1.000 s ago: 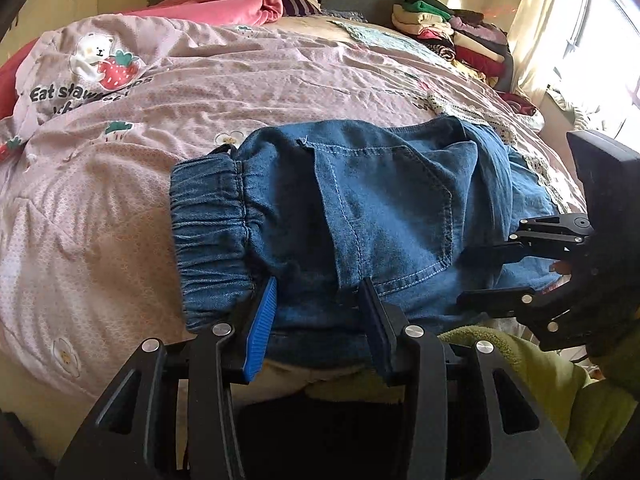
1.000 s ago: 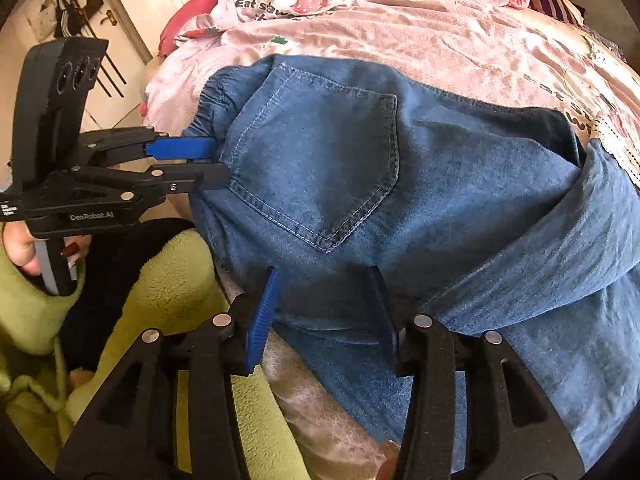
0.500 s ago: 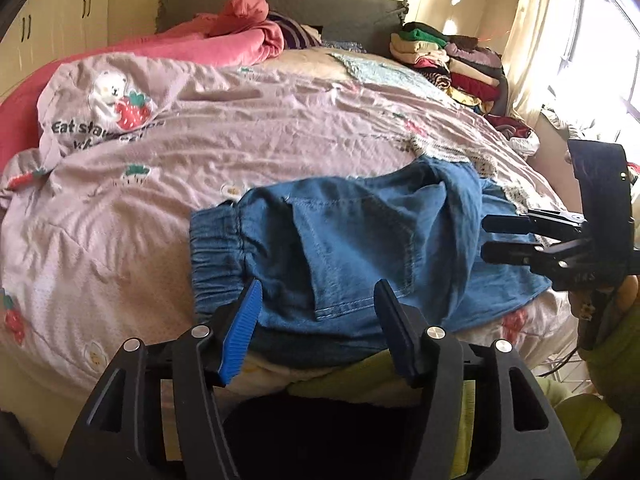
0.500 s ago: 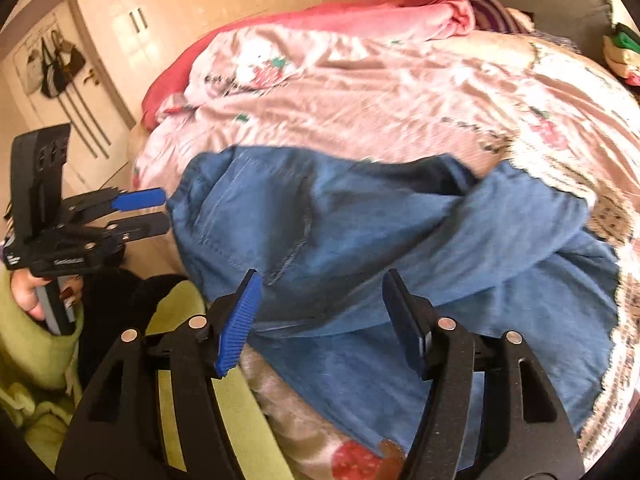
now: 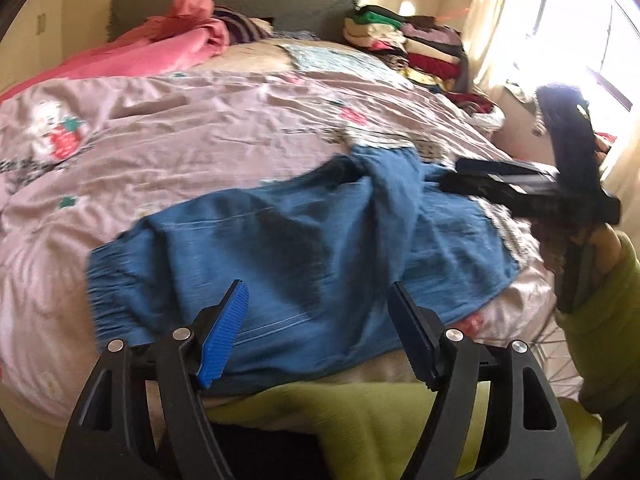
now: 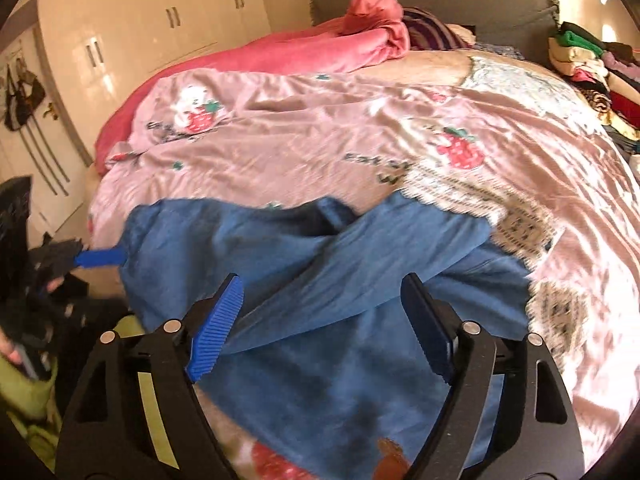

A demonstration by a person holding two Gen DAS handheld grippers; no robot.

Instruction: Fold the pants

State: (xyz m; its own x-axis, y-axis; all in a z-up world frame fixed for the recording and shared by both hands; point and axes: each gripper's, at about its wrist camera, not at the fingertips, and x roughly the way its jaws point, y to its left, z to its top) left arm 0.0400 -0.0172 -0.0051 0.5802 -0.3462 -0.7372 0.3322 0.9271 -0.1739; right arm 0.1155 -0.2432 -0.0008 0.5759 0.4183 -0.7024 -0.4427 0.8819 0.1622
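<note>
Blue denim pants point(image 5: 300, 248) lie folded and rumpled at the near edge of the bed, elastic waistband to the left. My left gripper point(image 5: 316, 300) hovers above their near edge. Its jaws are opening, and nothing is between the blue pads. In the right wrist view the pants point(image 6: 320, 240) spread across the lower middle, one leg folded over. My right gripper point(image 6: 320, 288) hangs above them with its jaws opening and free of the cloth. The right gripper point(image 5: 456, 174) also shows at the pants' right end, and the left gripper point(image 6: 100, 258) at their left end.
A pink strawberry-print duvet point(image 6: 320, 140) covers the bed. A pink blanket point(image 6: 300, 52) lies near the grey headboard point(image 5: 240, 4). Stacked folded clothes point(image 5: 408, 44) sit at the far right corner. Cream wardrobes point(image 6: 140, 32) stand left, a bright window point(image 5: 592, 40) right. A green sleeve point(image 5: 608, 320) is close by.
Both grippers let go of the pants, widened their jaws and pulled back and up from the bed edge. The pants stay on the bed, now seen from farther off.
</note>
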